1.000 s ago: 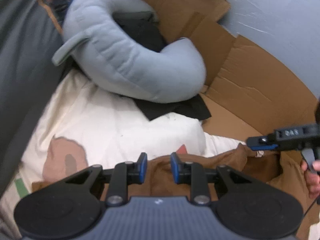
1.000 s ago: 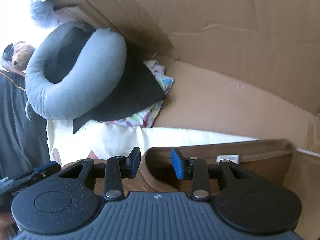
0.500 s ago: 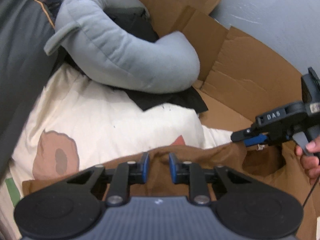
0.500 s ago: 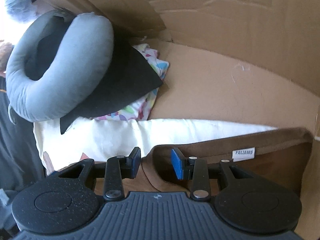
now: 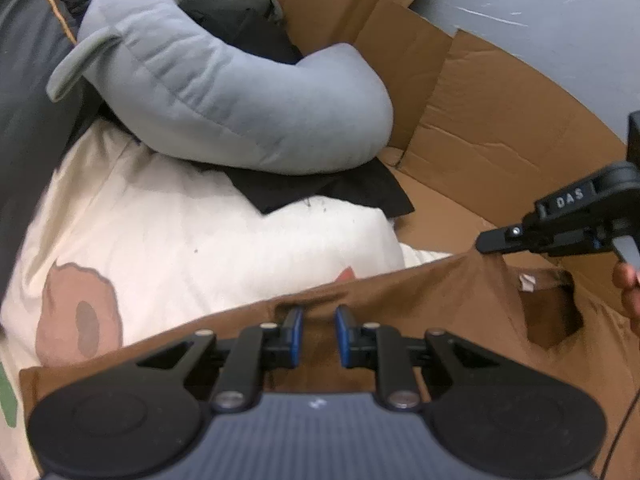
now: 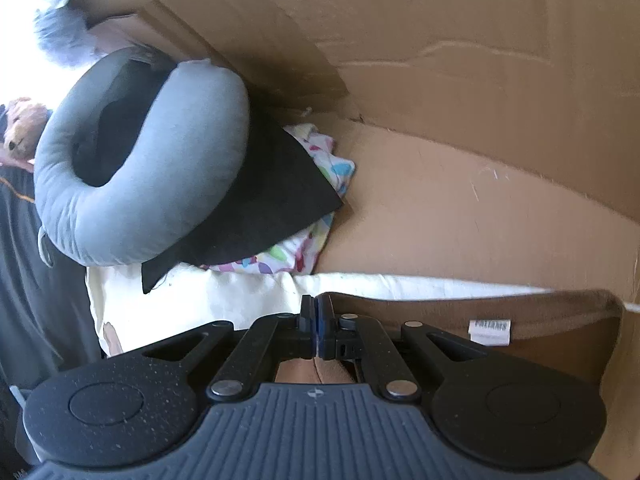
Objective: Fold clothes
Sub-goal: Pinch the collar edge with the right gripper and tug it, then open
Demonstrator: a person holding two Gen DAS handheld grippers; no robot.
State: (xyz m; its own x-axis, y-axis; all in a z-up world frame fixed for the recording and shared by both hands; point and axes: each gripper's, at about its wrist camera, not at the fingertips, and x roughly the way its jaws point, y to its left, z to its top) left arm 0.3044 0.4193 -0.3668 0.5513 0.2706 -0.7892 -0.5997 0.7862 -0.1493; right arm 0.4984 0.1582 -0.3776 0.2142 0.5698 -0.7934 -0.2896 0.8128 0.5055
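A brown garment (image 5: 420, 300) lies across a cream bedsheet (image 5: 200, 248). Its neck opening and white label (image 6: 491, 331) face the cardboard. My left gripper (image 5: 317, 334) has its jaws slightly apart around a fold of the brown cloth at its top edge. My right gripper (image 6: 316, 330) is shut on the garment's edge (image 6: 440, 308) near the collar. It also shows in the left wrist view (image 5: 486, 245), its tip lifting the cloth into a peak at the right.
A grey U-shaped pillow (image 5: 208, 92) lies on black cloth (image 5: 332, 192) at the back. Cardboard sheets (image 6: 460, 128) stand along the right and far side. A patterned colourful cloth (image 6: 308, 248) lies under the black one. A dark grey surface (image 5: 24, 80) runs along the left.
My right gripper has shut on the garment's edge and raised it. My left gripper has narrowed around the cloth fold. The brown top edge now stretches taut between them.
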